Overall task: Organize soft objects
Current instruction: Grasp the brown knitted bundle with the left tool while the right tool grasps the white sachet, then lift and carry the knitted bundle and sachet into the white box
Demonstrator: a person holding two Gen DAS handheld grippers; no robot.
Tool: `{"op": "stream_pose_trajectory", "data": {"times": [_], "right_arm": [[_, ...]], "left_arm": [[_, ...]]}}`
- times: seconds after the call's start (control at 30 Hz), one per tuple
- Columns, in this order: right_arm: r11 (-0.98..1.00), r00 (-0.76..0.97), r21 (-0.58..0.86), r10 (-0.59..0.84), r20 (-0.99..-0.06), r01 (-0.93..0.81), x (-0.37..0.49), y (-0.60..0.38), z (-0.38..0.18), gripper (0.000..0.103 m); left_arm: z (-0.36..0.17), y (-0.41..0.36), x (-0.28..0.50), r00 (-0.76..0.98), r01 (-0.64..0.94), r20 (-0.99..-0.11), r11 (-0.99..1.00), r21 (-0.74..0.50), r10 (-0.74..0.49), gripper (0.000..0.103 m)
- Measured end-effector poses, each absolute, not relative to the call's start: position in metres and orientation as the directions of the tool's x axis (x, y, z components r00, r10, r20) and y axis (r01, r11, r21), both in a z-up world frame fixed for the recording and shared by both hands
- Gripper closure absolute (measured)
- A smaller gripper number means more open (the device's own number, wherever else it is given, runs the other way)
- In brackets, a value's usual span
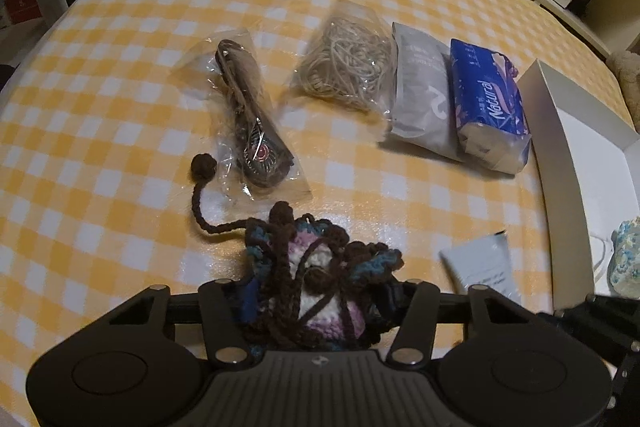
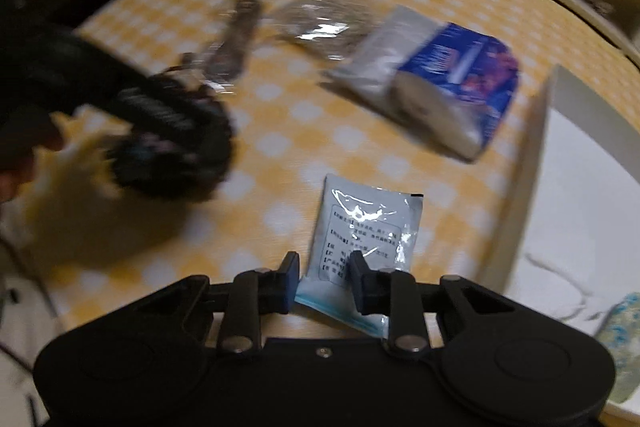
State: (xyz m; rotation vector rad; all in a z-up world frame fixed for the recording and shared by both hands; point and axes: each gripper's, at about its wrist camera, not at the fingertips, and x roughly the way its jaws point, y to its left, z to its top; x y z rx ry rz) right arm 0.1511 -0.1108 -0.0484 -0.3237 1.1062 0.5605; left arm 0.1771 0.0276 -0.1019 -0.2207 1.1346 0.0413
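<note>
The left tool (image 1: 316, 291) sits low over a crocheted pouch (image 1: 320, 279) of brown, purple, white and teal yarn; the pouch fills the gap between its two fingers, and both blue pads appear to press into its sides, so the tool grips it; the pouch's brown drawstring (image 1: 200, 203) trails away to the upper left across the yellow-and-white checked cloth (image 1: 120, 107) on the bench, ending in a small ball.

The right tool (image 2: 323, 283) is partly closed around the near end of a pale blue sachet (image 2: 368, 223) printed with black text; the sachet lies flat on the cloth between the pads, reaching away from the tool; whether the pads already pinch it cannot be told, since a small gap seems to remain on each side.

Beyond the pouch lies a clear bag holding a dark object (image 1: 252, 131); to its right a clear bag of beige cord (image 1: 348, 67), then a grey packet (image 1: 424, 95) touching a blue tissue pack (image 1: 488, 107); a white box (image 1: 560, 147) stands at the right edge, with a pale flowered item (image 1: 624, 259) inside it; the right wrist view is blurred, and the left tool shows there as a dark smear on the left.
</note>
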Motion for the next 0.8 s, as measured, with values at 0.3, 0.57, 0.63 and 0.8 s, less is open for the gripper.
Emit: {"op": "stream_pose_trajectory", "data": {"times": [0.3, 0.57, 0.63, 0.8], "right_arm": [[0.918, 0.388, 0.224, 0.346, -0.854, -0.326, 0.164, -0.141, -0.035, 0.024], [0.924, 0.353, 0.069, 0.211, -0.912, -0.376, 0.168, -0.117, -0.064, 0.024], [0.919, 0.362, 0.025, 0.180, -0.915, -0.393, 0.166, -0.116, -0.067, 0.024], [0.917, 0.319, 0.085, 0.221, -0.922, -0.389, 0.166, -0.118, -0.068, 0.044]], "left_arm": [[-0.096, 0.028, 0.173, 0.456, -0.148, -0.885, 0.973, -0.178, -0.093, 0.050], [-0.096, 0.028, 0.173, 0.461, -0.145, -0.883, 0.974, -0.177, -0.091, 0.050], [-0.096, 0.029, 0.173, 0.460, -0.144, -0.883, 0.974, -0.174, -0.090, 0.050], [-0.095, 0.028, 0.172, 0.463, -0.138, -0.882, 0.975, -0.173, -0.091, 0.051]]}}
